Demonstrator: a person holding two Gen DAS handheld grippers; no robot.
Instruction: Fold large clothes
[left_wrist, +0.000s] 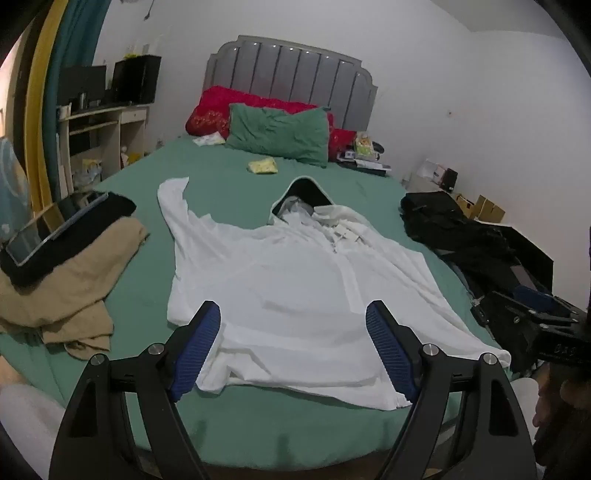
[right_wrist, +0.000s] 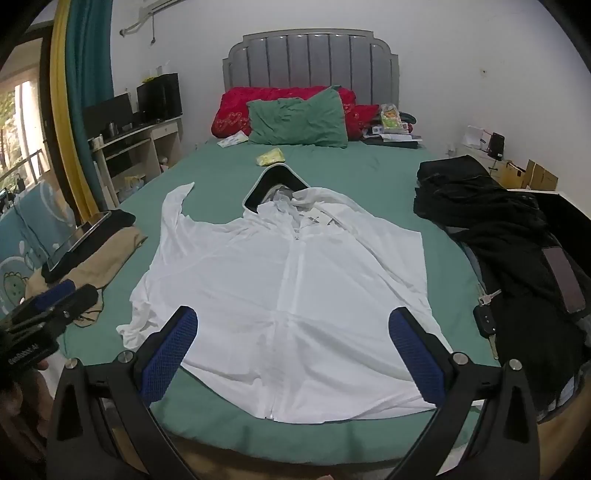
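A large white hooded zip jacket (left_wrist: 295, 280) lies spread flat, front up, on the green bed sheet (left_wrist: 229, 417), hood with dark lining toward the pillows. Its left sleeve reaches up the bed; the right sleeve lies folded across the body. It also shows in the right wrist view (right_wrist: 288, 291). My left gripper (left_wrist: 293, 321) is open and empty, hovering above the jacket's hem. My right gripper (right_wrist: 293, 325) is open and empty above the hem too. The other gripper shows at each view's edge: the right one (left_wrist: 535, 325) and the left one (right_wrist: 48, 306).
A tan garment (left_wrist: 74, 280) with a black cloth and a tablet (left_wrist: 55, 225) on top lies at the bed's left. Black clothes (right_wrist: 491, 221), a belt and car keys (right_wrist: 487, 317) lie at the right. Green pillow (left_wrist: 279, 133), red pillows and a yellow packet (left_wrist: 263, 165) sit near the headboard.
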